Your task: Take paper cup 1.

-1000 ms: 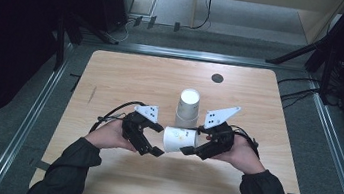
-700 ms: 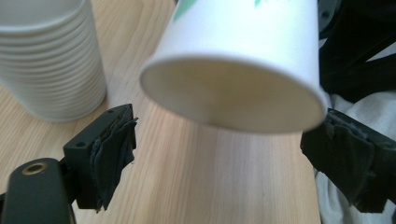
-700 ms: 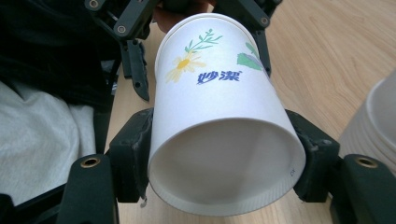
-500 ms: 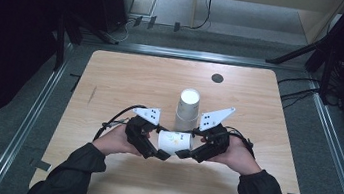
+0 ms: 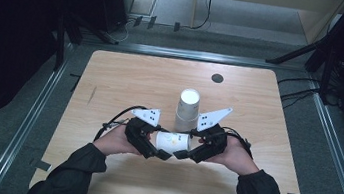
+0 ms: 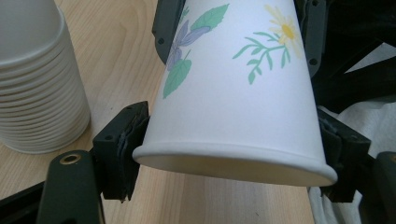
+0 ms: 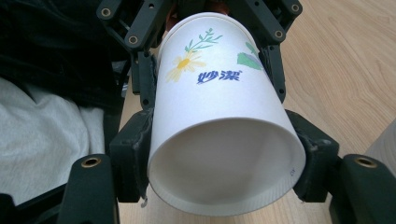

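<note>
Left gripper [image 5: 162,155] just closing on flowered paper cup [image 5: 172,143], right gripper [image 5: 181,154] gripping too; light, crushable, so grab gently near rim.

table [image 5: 127,76] evenly lit from above, surroundings dark; close views sharp, soft shadows.
</note>
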`<state>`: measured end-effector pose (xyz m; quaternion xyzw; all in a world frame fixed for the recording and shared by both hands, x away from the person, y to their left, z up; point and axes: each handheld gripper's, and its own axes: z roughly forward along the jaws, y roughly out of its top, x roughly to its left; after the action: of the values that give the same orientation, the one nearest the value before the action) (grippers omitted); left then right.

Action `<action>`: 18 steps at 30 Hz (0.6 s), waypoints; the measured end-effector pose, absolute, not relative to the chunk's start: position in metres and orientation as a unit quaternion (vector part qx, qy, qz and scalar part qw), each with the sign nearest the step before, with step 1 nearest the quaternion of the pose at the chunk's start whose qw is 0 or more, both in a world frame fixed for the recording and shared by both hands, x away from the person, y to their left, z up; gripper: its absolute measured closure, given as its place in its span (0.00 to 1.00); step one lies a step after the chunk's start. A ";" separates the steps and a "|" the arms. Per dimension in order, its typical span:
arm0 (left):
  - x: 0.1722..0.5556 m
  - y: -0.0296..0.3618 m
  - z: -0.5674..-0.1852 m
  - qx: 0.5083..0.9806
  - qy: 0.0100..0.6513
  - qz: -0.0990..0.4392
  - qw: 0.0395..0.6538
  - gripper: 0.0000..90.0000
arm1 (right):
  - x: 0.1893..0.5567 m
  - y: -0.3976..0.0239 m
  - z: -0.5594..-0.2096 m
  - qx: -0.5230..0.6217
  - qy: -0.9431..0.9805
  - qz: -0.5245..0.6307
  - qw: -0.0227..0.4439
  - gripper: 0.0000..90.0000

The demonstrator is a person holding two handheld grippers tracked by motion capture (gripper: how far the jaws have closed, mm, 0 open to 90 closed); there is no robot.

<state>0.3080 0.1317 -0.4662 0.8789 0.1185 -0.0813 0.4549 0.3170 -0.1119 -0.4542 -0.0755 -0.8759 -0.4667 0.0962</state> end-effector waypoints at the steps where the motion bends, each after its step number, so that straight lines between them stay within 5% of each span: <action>1: 0.308 0.132 -0.466 0.879 0.117 -0.082 0.454 0.27 | 0.317 -0.112 -0.454 -0.076 -0.876 -0.467 0.097 0.39; 18: 0.316 0.151 -0.452 0.885 0.136 -0.077 0.439 0.29 | 0.320 -0.113 -0.459 -0.101 -0.883 -0.450 0.089 0.27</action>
<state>0.3157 0.1506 -0.4518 0.8846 0.1362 -0.0774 0.4392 0.3197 -0.1132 -0.4590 -0.1006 -0.8831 -0.4496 0.0886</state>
